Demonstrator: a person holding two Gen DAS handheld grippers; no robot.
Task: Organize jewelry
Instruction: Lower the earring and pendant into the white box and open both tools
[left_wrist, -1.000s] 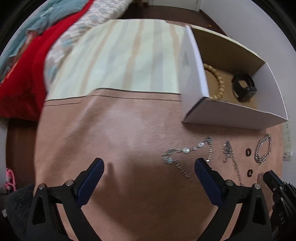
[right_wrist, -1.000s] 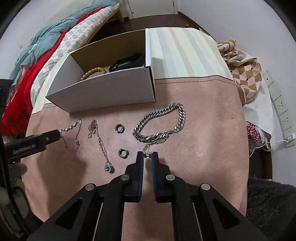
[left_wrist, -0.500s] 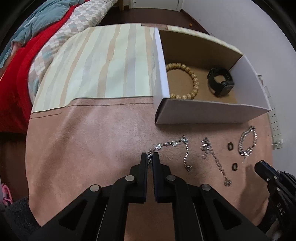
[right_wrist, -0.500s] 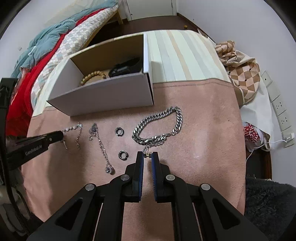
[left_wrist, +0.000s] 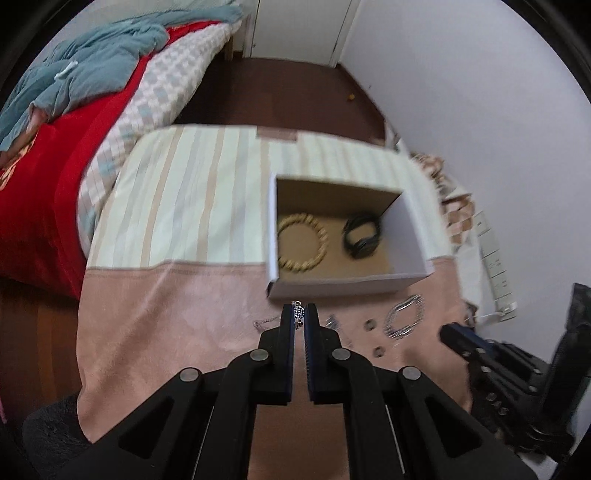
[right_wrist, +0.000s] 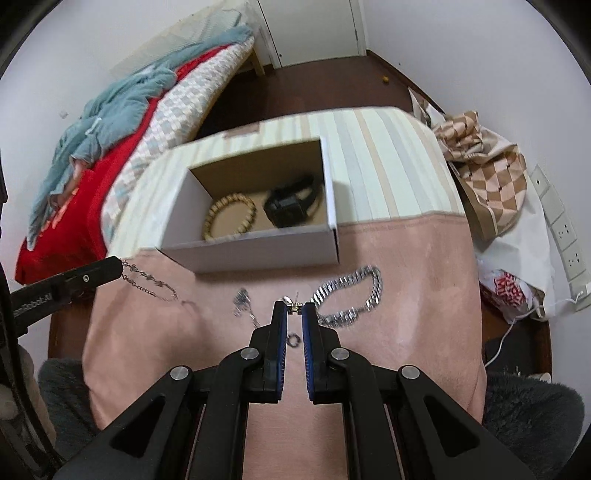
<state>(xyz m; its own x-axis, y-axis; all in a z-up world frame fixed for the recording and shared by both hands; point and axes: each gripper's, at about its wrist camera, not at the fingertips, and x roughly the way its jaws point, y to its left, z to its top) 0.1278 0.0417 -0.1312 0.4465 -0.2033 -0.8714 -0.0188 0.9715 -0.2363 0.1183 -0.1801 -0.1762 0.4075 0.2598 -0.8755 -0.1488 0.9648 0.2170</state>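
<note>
Both grippers have lifted up since before. Left gripper (left_wrist: 299, 314) jaws pinch one thin sparkly chain (right_wrist: 149, 282), hanging at 9 o'clock. Right gripper (right_wrist: 294, 309) jaws pinch the clasp of one chunky silver bracelet (right_wrist: 351, 295). One box (right_wrist: 258, 251) at 12 o'clock holds one bead bracelet (right_wrist: 229, 218) and one black watch (right_wrist: 291, 206).

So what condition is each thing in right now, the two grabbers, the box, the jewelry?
Left gripper: shut on thin silver charm chain, lifted.
Right gripper: shut on clasp of chunky silver link bracelet.
White cardboard box: open-topped.
Wooden bead bracelet: in box.
Black watch: in box.
</note>
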